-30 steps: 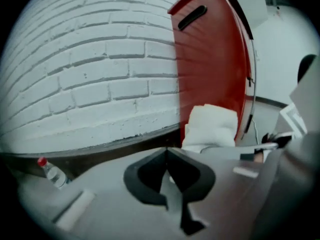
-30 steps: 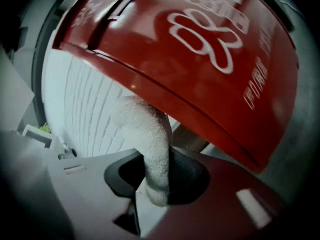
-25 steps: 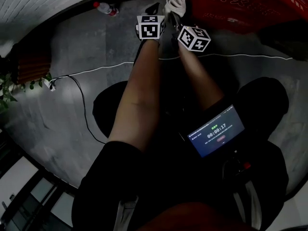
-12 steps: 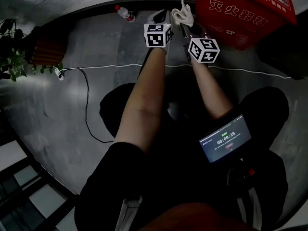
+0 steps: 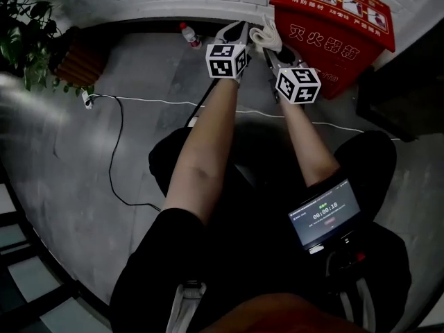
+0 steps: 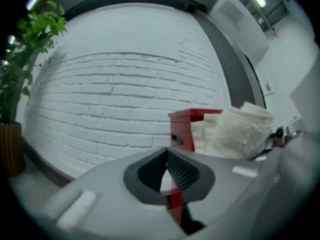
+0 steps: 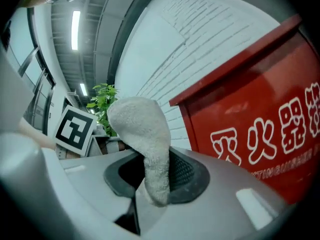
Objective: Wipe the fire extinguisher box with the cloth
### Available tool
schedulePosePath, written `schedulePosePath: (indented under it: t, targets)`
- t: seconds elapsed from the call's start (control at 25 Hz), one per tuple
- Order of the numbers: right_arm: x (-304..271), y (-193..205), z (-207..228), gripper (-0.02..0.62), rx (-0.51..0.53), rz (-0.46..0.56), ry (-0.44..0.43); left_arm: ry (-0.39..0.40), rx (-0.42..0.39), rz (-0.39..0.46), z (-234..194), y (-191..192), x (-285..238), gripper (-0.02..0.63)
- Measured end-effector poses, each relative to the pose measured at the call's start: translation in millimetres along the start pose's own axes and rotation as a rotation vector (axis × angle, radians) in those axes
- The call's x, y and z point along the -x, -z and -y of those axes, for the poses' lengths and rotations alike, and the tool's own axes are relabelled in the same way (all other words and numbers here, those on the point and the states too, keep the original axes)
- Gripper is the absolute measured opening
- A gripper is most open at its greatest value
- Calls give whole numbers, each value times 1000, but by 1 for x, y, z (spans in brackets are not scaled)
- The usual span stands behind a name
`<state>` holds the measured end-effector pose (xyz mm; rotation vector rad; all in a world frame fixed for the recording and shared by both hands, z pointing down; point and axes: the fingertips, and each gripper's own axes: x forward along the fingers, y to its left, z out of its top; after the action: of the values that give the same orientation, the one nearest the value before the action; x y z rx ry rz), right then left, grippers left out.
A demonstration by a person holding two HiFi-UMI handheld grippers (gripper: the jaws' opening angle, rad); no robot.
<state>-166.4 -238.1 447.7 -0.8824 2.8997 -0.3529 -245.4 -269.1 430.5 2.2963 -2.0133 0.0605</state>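
Observation:
The red fire extinguisher box (image 5: 333, 33) with white characters stands against the white brick wall at the top right of the head view. My right gripper (image 5: 272, 44) is shut on a white fluffy cloth (image 5: 266, 32), held just left of the box's front. In the right gripper view the cloth (image 7: 145, 144) sticks up from between the jaws, with the box (image 7: 260, 129) close on the right. My left gripper (image 5: 234, 32) hangs beside it, shut with nothing in it. The left gripper view shows the box (image 6: 186, 129) and the cloth (image 6: 235, 131) beyond its closed jaws.
A plastic bottle (image 5: 189, 35) lies by the wall, left of the grippers. A white cable (image 5: 139, 101) runs across the grey floor to a plug. A potted plant (image 5: 28, 33) stands far left. A dark object (image 5: 402, 89) sits right of the box.
The head view has tilted up, so more of the box's top and the wall show. Both grippers stay side by side near the box; the cloth remains in the right one.

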Motion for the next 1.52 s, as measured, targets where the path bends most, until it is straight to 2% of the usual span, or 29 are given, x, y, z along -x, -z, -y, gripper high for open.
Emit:
schedulePosePath:
  t: [0.16,0.24,0.4,0.52,0.68,0.8,0.96,1.24,1.32,1.52]
  targets:
    - [23,-51,-10,92,77,24,-15,26,-160,45,21,-82,7,0]
    - [32,-82,-16,92,124,43,-20,40,-199,65,34,-117,12,0]
    - [43,-146,-24,92,261,55,-17,51,-188,88,51,-161,16,2]
    - [47,-195,-14,92,385,49,9,68,-180,111,63,-187,12,0]
    - [41,-243,11,94,515,-22,65,85,-198,128,66,-212,6,2]
    - [28,-258,32,94,617,-103,110,91,-197,130,60,-220,0,0]
    - [5,-255,70,95,758,-219,150,73,-227,117,53,-213,-28,0]
    - [-38,-244,80,95,991,-403,193,120,-273,71,46,-190,-51,1]
    - [-55,-244,93,95,1009,-428,201,126,-272,51,43,-185,-65,2]
    - [-90,-249,125,95,1036,-491,235,144,-198,2,36,-176,-85,2]
